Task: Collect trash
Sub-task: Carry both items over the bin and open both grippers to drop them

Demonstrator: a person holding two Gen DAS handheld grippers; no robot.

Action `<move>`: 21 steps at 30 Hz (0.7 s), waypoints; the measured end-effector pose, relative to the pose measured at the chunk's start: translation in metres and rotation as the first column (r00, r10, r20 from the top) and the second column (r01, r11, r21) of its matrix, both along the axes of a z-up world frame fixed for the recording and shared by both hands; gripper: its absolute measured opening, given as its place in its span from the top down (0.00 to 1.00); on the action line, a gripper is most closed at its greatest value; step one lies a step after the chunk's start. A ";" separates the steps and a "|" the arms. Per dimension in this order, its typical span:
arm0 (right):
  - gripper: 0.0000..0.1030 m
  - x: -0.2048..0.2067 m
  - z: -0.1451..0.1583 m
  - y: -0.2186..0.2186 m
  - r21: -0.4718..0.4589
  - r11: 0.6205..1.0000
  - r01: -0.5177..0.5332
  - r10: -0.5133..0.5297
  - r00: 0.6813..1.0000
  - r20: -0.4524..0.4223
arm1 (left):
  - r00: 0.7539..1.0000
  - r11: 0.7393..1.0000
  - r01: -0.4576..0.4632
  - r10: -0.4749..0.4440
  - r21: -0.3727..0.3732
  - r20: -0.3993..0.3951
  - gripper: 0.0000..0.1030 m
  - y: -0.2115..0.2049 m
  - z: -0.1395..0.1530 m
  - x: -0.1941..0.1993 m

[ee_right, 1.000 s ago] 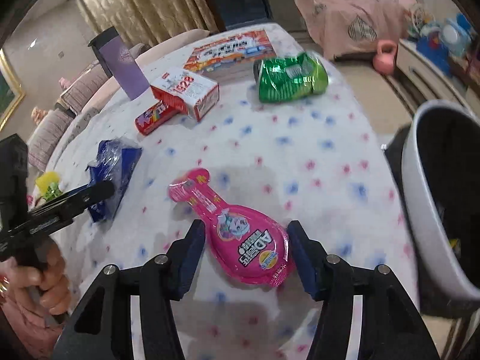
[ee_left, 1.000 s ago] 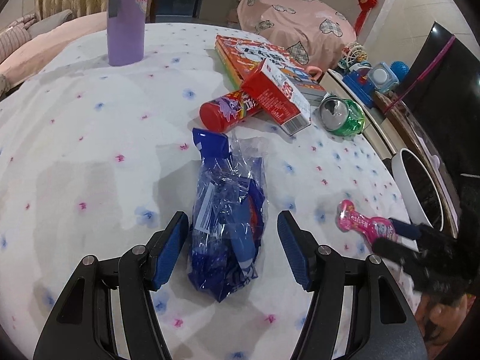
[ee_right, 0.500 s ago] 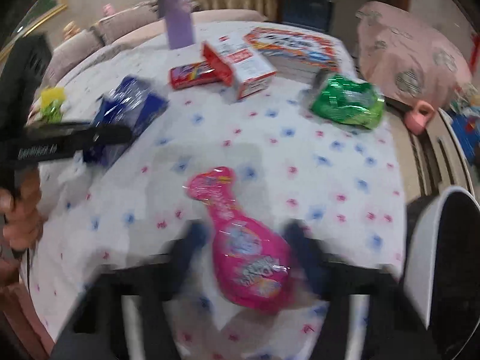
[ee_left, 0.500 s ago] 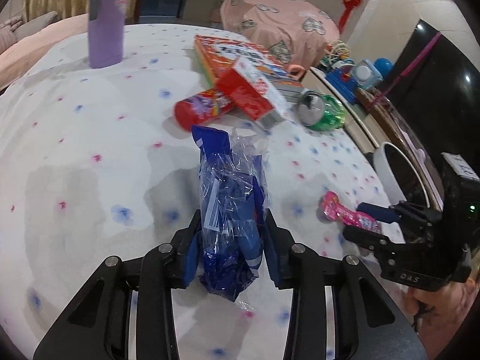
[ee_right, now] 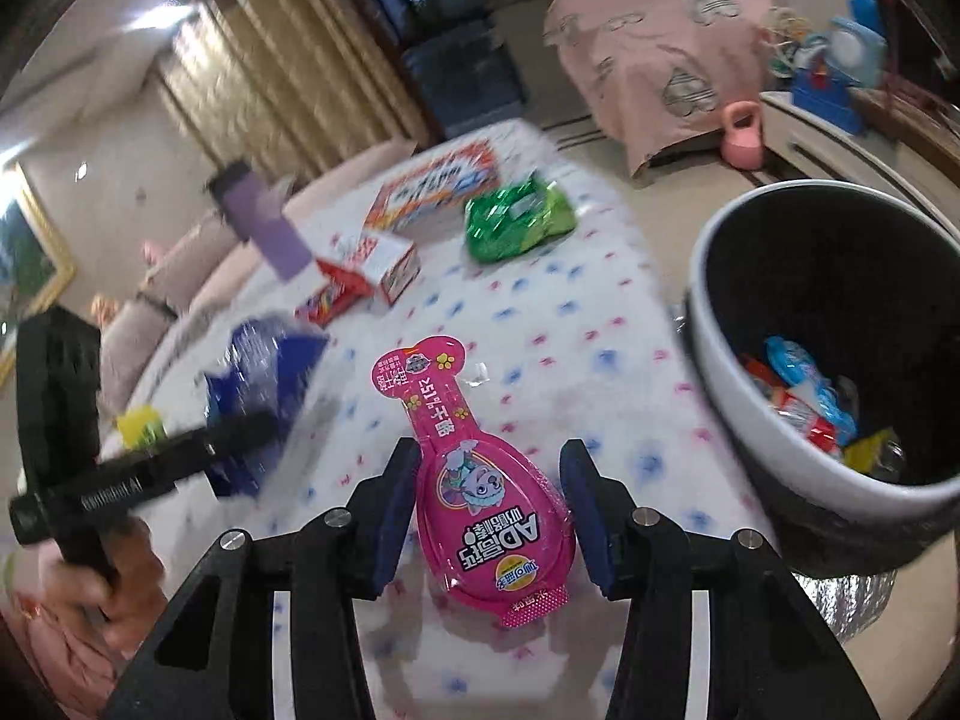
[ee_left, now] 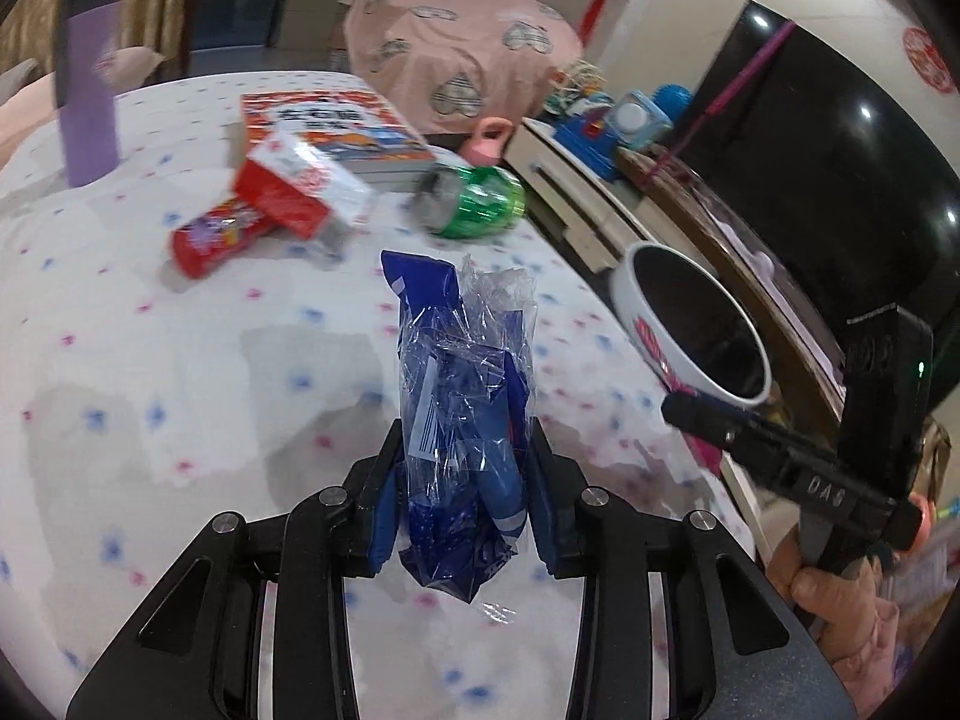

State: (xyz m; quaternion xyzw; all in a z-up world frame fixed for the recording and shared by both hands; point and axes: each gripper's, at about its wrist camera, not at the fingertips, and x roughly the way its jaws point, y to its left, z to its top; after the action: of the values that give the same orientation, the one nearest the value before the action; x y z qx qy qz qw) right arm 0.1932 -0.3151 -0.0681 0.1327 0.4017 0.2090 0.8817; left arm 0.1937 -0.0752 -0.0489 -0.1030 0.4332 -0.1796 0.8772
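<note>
A crumpled blue plastic wrapper point(ee_left: 462, 360) stands upright between the pads of my left gripper point(ee_left: 462, 450), which is shut on it and holds it above the dotted white tablecloth point(ee_left: 180, 360). A pink bottle-shaped snack packet point(ee_right: 444, 402) lies lengthwise in my right gripper point(ee_right: 489, 474), whose blue pads press on its wide lower part. A white trash bin point(ee_right: 699, 300) with a black liner stands just right of the table, with several wrappers inside. In the right wrist view my left gripper point(ee_right: 240, 426) carries the blue wrapper point(ee_right: 264, 360) at the left.
At the back of the table lie a crushed green can point(ee_left: 474, 204), a red and white carton point(ee_left: 300, 186), a red tube point(ee_left: 222, 234) and a flat printed box point(ee_left: 336, 126). A purple tumbler point(ee_left: 87, 90) stands far left. A low cabinet point(ee_left: 576, 198) with toys runs behind the bin point(ee_left: 624, 294).
Both grippers closed, the left on the blue wrapper and the right on the pink packet. Both then rose off the cloth and swung towards the bin.
</note>
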 end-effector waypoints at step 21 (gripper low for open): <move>0.52 -0.008 0.028 -0.092 0.026 0.984 0.175 -0.177 0.981 0.077 | 0.981 0.983 0.182 -0.183 0.029 0.060 0.67 -0.097 0.031 0.004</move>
State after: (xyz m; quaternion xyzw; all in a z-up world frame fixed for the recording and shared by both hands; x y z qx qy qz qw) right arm 0.1852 -0.4067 -0.0399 0.1680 0.3513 0.1392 0.9105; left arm 0.1975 -0.1725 -0.0184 -0.0469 0.4150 -0.2575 0.8713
